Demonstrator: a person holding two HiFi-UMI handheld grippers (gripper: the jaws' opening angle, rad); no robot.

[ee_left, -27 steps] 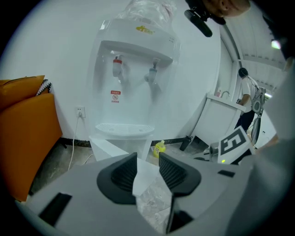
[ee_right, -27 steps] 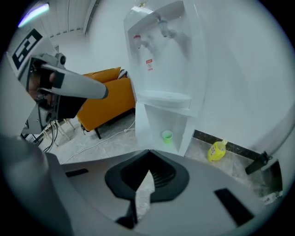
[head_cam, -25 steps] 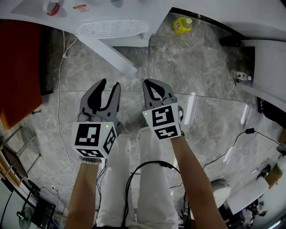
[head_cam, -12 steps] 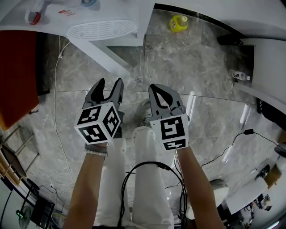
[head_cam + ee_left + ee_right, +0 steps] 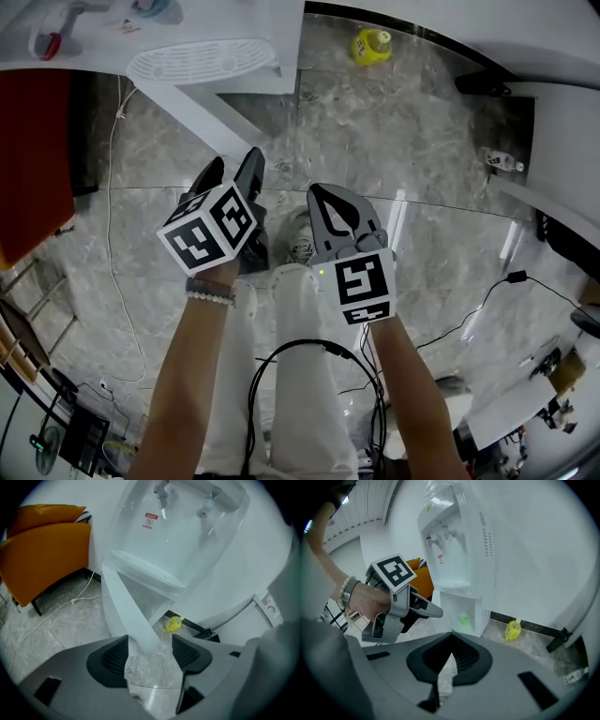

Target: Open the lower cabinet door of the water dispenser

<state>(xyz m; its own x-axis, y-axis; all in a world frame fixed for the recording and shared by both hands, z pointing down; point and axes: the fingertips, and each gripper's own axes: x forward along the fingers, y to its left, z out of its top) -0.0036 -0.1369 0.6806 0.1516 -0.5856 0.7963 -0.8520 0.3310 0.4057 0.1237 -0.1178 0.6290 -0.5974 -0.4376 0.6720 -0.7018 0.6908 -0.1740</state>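
The white water dispenser (image 5: pixel 202 58) stands at the top left of the head view. Its lower cabinet door (image 5: pixel 220 108) is swung out over the floor. In the right gripper view the cabinet (image 5: pixel 461 609) is open, with a green cup (image 5: pixel 463 618) inside. My left gripper (image 5: pixel 234 164) hangs just short of the door's free end, rolled on its side, jaws opening. In the left gripper view the door's edge (image 5: pixel 129 616) runs down toward the gap of the left gripper (image 5: pixel 150 651); the pads do not press on it. My right gripper (image 5: pixel 323 192) is shut and empty beside it.
An orange chair (image 5: pixel 42 550) stands left of the dispenser, with a white cable (image 5: pixel 112 187) trailing on the marble floor. A yellow bottle (image 5: pixel 371 44) lies by the wall to the dispenser's right. A black cable (image 5: pixel 487 291) crosses the floor at right.
My left gripper has rolled so its marker cube faces sideways, spread its jaws wider and sunk toward the door's end. The right gripper has drifted slightly and stayed shut.
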